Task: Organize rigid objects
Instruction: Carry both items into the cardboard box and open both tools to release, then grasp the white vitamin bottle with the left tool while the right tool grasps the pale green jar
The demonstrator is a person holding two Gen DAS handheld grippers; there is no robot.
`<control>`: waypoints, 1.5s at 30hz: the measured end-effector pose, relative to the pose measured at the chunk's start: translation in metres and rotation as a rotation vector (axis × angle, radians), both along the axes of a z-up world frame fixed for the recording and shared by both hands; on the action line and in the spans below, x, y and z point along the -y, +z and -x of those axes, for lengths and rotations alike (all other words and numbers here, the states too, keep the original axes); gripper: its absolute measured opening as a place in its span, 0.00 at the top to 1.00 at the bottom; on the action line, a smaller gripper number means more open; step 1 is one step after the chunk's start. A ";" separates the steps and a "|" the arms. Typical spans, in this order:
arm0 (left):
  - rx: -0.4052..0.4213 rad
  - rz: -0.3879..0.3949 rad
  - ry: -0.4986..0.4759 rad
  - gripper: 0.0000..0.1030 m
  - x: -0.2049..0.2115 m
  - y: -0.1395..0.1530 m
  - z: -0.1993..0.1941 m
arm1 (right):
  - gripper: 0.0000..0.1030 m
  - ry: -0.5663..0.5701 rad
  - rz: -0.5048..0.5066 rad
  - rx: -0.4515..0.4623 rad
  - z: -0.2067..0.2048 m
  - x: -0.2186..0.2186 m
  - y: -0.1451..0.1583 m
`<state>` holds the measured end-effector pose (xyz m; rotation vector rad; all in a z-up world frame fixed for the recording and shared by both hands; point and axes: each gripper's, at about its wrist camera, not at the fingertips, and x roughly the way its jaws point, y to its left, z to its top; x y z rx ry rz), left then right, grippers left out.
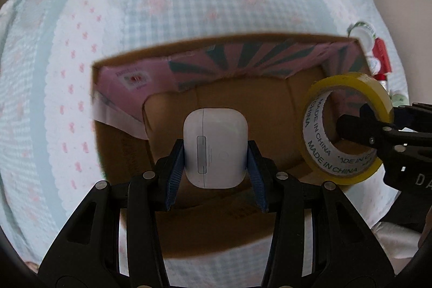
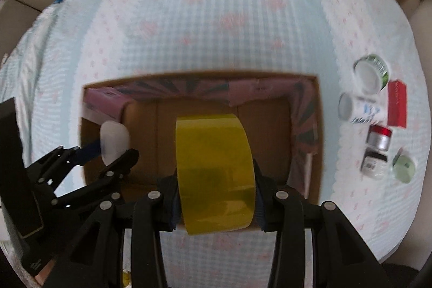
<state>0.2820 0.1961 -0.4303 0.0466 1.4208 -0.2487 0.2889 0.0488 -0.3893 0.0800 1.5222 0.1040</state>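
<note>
My left gripper [image 1: 215,153] is shut on a white earbud case [image 1: 215,146] and holds it over the open cardboard box [image 1: 226,41]. It also shows in the right wrist view [image 2: 114,145], at the box's left side. My right gripper [image 2: 216,180] is shut on a yellow tape roll [image 2: 214,177] above the box [image 2: 320,126]. In the left wrist view the tape roll [image 1: 348,126] hangs over the box's right side, with one finger of the right gripper [image 1: 356,126] inside its core.
The box sits on a table with a pale blue checked cloth [image 2: 216,18]. To the right of the box lie a white tape roll [image 2: 371,73], a white tube [image 2: 359,109], a red box [image 2: 397,103], small jars [image 2: 379,138] and a green lid [image 2: 403,166].
</note>
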 end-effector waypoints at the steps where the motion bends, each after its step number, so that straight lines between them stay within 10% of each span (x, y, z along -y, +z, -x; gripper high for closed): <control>1: -0.012 -0.002 -0.001 0.60 0.000 -0.005 -0.001 | 0.62 -0.003 0.003 -0.011 0.000 0.000 -0.007; 11: -0.012 -0.030 -0.106 0.58 0.016 -0.012 -0.008 | 0.62 -0.062 0.004 -0.090 -0.009 0.011 -0.043; 12: -0.003 -0.030 -0.114 0.42 0.017 -0.009 -0.008 | 0.62 -0.068 0.001 -0.087 -0.010 0.012 -0.043; 13: 0.008 -0.029 -0.121 0.03 0.018 -0.005 -0.008 | 0.62 -0.078 -0.006 -0.075 -0.011 0.013 -0.040; 16: 0.039 -0.014 -0.135 0.00 0.015 0.007 -0.002 | 0.00 -0.130 -0.065 -0.058 -0.013 0.020 -0.032; 30: 0.081 0.010 -0.022 0.00 -0.020 0.039 0.030 | 0.00 -0.230 -0.132 0.034 0.024 0.044 0.009; 45: 0.224 0.003 0.042 0.00 -0.041 0.155 0.096 | 0.00 -0.115 -0.086 0.192 0.081 0.028 0.106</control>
